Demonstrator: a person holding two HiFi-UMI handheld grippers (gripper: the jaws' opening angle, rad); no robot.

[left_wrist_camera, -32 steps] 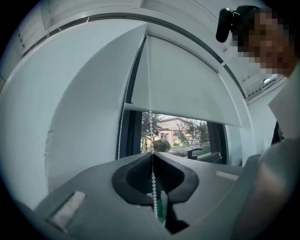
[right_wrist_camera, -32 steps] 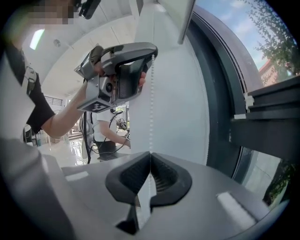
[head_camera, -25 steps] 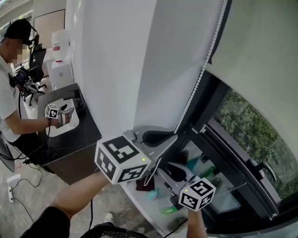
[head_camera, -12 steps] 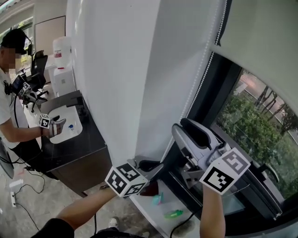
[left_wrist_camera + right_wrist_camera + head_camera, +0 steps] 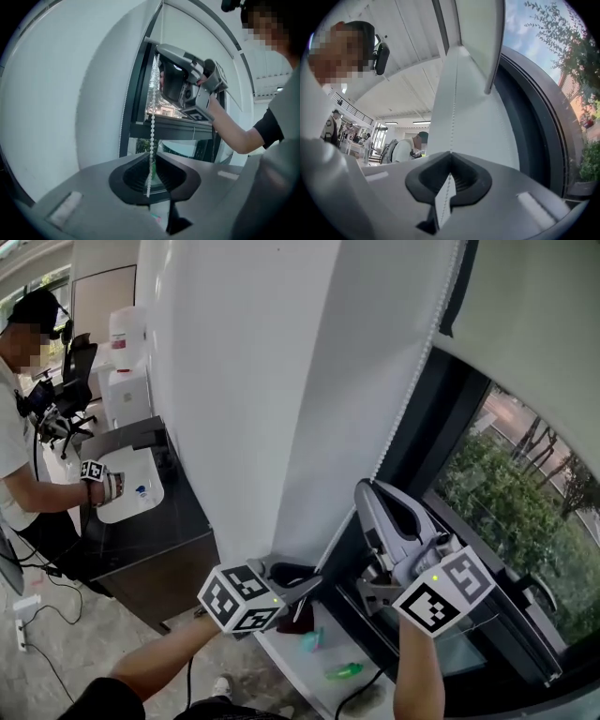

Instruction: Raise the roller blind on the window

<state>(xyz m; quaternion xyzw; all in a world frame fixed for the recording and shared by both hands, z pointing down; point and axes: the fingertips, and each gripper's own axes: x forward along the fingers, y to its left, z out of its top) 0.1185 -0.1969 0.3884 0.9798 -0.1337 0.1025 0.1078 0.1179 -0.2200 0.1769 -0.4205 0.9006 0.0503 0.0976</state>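
The pale roller blind point(image 5: 525, 296) hangs over the top of the window, also visible in the right gripper view point(image 5: 480, 37). Its white bead chain point(image 5: 412, 390) runs down beside the dark frame. My right gripper point(image 5: 361, 486) is the upper one. Its jaws are closing and the tips pinch the bead chain point(image 5: 453, 117) at my right gripper point(image 5: 451, 153). Lower down near the sill, my left gripper point(image 5: 314, 579) has its jaws opening. The bead chain point(image 5: 153, 108) passes loosely through the gap at my left gripper point(image 5: 152, 154), with the right gripper point(image 5: 185, 82) above.
A white wall pillar point(image 5: 244, 381) stands left of the window. On the sill point(image 5: 281, 648) lie a dark red item point(image 5: 292, 620) and green and teal items point(image 5: 342, 671). At the far left a person point(image 5: 23, 456) works at a black counter point(image 5: 159, 531).
My right gripper has climbed from near the sill to high on the chain. My left gripper has dropped lower, and the view has tilted up.
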